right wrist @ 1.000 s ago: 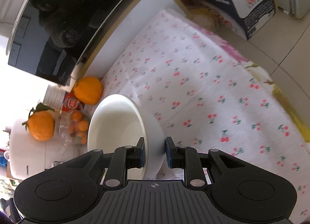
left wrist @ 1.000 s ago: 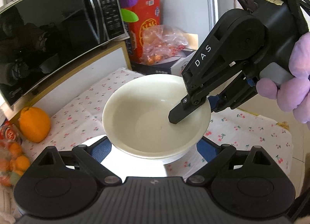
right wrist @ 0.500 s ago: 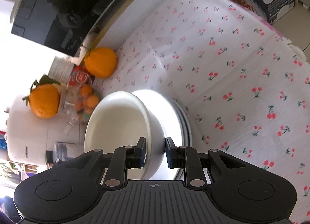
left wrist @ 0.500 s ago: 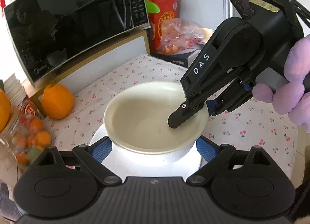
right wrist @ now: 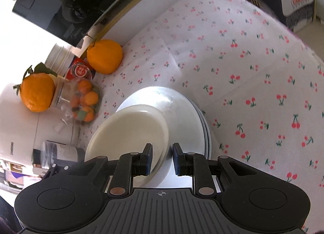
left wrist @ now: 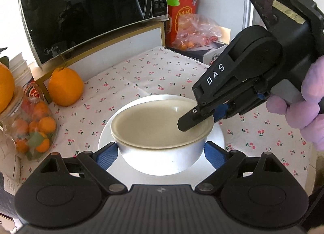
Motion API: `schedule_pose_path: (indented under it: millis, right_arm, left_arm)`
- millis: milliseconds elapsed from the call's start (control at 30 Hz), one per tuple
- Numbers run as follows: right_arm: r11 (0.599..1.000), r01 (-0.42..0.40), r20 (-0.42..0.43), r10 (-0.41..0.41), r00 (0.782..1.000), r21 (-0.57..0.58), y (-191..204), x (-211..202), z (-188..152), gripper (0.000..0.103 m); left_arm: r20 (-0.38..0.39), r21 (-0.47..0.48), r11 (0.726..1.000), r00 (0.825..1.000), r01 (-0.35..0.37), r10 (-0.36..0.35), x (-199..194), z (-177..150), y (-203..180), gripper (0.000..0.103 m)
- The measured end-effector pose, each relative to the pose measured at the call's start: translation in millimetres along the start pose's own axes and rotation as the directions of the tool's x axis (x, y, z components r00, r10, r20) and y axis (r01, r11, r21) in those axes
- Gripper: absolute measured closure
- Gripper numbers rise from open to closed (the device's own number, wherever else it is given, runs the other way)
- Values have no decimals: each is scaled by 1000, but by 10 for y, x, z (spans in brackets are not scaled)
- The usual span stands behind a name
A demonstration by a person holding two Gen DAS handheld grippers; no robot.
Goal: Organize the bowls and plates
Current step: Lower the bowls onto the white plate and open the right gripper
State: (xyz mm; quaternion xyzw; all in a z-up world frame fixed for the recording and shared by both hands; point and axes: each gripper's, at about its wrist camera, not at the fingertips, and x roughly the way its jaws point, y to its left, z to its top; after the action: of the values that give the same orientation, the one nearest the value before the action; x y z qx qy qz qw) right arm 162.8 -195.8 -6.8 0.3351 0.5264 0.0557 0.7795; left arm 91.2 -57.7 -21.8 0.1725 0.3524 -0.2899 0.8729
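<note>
Left wrist view: the left gripper (left wrist: pixel 161 154) stands wide apart around the white bowl (left wrist: pixel 160 132), pads not pressing, above a stack of plates (left wrist: pixel 219 134).

Right wrist view: the right gripper (right wrist: pixel 162 158) is clamped on the bowl's (right wrist: pixel 129 130) rim, beside the plates (right wrist: pixel 192 120) on the cherry tablecloth (right wrist: pixel 253 72).

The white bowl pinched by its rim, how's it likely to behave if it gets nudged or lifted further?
The bowl looks glazed, so probably stiff but slick and breakable. The right claw grips only one spot of its rim, so it may pivot or slip. It sits over stacked plates, where a bump could make it slide.
</note>
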Motion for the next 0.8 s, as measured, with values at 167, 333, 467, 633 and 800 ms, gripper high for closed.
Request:
schedule_pose_path:
  millis: [167,333,467,633,800]
  right_arm:
    - [998,28,30,-26,999,-51,80,-9,-12,82]
    - [997,37,48,-34,998,-69,95,-5,-10,82]
    - [997,39,55,-35,998,-68,91,9,-5,82]
    - [997,43,56,-40,998,-62,79,13,-2,79]
    - [998,40,55,-37,998,-45,38,-28,18,72]
  left_arm:
    - [-13,-1,1000,1000,-2,2,19,-42,2,12]
    - [-48,18,1000,999,-21,22,99,-88,-19,12]
    - [-45,6,1000,999,-23,23,114,-81,7,12]
    - [-47,3,1000,999,-26,26,133,-67,14,12]
    - [-62,24,999,997,-36,38,113,-57,-11,8]
